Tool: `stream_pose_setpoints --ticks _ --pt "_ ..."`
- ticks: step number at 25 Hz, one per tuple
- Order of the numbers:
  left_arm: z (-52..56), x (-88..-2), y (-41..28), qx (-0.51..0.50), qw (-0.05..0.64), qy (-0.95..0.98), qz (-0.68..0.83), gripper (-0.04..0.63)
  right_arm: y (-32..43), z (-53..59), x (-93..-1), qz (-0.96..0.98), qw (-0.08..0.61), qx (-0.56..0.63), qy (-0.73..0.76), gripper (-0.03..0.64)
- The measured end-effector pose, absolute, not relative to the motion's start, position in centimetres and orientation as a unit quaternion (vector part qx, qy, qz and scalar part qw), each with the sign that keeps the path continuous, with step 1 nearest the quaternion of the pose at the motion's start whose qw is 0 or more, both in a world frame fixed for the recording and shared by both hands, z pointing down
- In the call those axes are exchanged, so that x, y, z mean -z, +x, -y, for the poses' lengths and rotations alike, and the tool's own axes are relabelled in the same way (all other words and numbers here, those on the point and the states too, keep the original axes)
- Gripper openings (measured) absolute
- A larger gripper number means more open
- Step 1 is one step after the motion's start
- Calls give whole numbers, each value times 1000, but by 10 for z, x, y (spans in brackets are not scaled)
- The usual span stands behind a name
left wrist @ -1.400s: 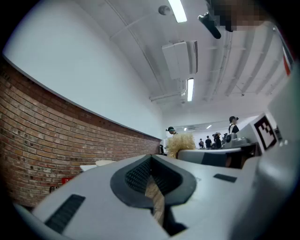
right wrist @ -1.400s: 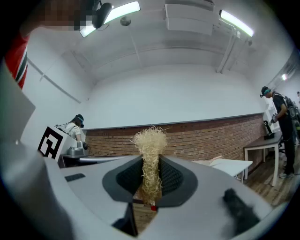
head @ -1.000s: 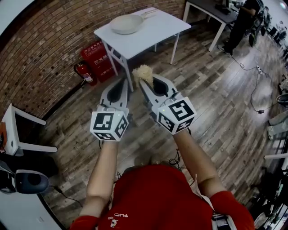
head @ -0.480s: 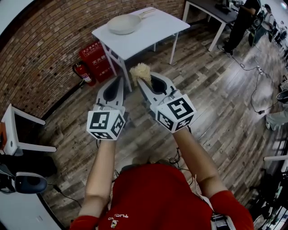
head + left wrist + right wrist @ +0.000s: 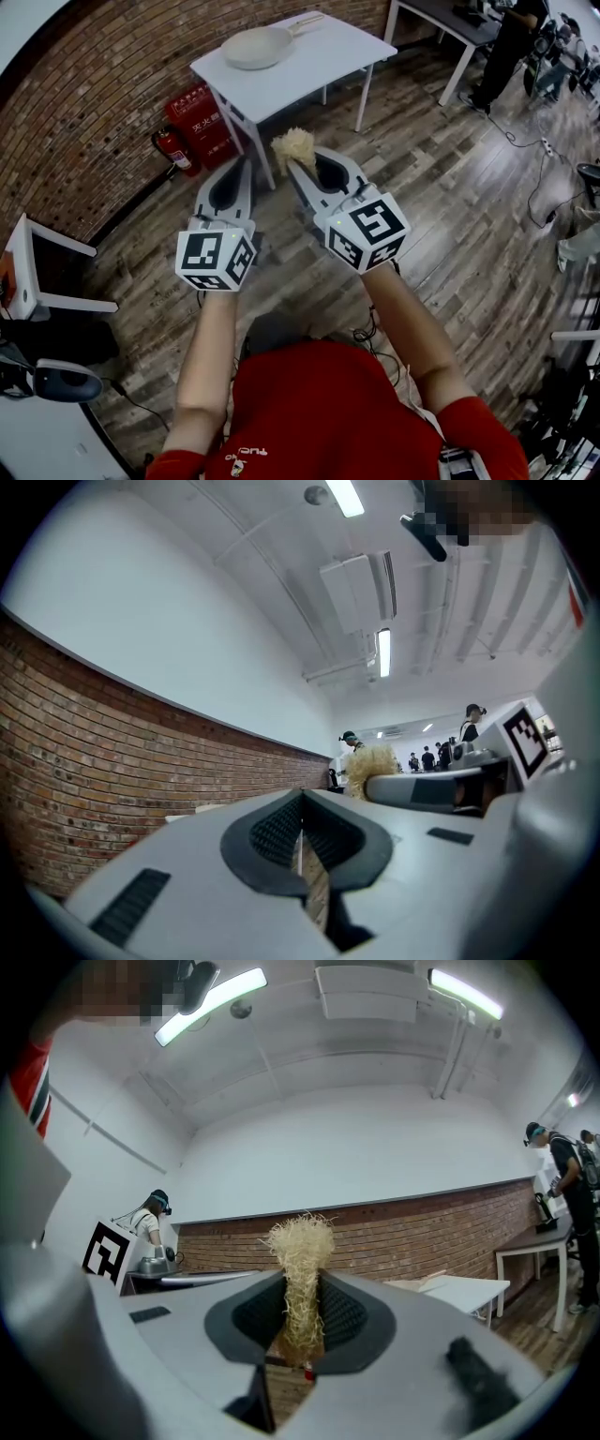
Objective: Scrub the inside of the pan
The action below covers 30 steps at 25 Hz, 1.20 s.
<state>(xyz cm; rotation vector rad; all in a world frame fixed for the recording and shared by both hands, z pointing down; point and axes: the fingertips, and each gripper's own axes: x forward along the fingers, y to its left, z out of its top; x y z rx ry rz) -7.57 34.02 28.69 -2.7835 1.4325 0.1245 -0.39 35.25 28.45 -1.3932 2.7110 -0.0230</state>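
A pale cream pan (image 5: 256,49) with a light handle rests on a white table (image 5: 328,58) at the far side of the room, well ahead of both grippers. My right gripper (image 5: 298,165) is shut on a tuft of straw-coloured scrubber (image 5: 293,147), which sticks up between the jaws in the right gripper view as the scrubber (image 5: 301,1283). To its left my left gripper (image 5: 246,167) is shut with nothing in it; the left gripper view (image 5: 302,841) shows its dark pads pressed together. Both are held at chest height over the floor, pointing toward the table.
Red fire extinguishers (image 5: 192,131) stand against the brick wall beside the table. A white stand (image 5: 33,272) and a dark machine (image 5: 56,380) sit at the left. A second table (image 5: 441,23) and a standing person (image 5: 506,47) are at the far right. Cables cross the wooden floor.
Both grippers have shifted slightly; the left marker cube has drifted left and down. The table and pan sit a little nearer and further left in the head view. Grip on the scrubber is unchanged.
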Motion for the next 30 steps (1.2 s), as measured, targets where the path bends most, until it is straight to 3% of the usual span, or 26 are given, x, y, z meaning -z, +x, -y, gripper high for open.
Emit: stream_pose_setpoints --ticks 13,30 --pt "-269 -297 -69 -41 8 -886 -461 12 5 -287 -293 -888 36 5 -459 87" --pt "-57 -298 -89 -38 25 -890 -455 12 -14 -81 -297 -881 22 5 -473 86"
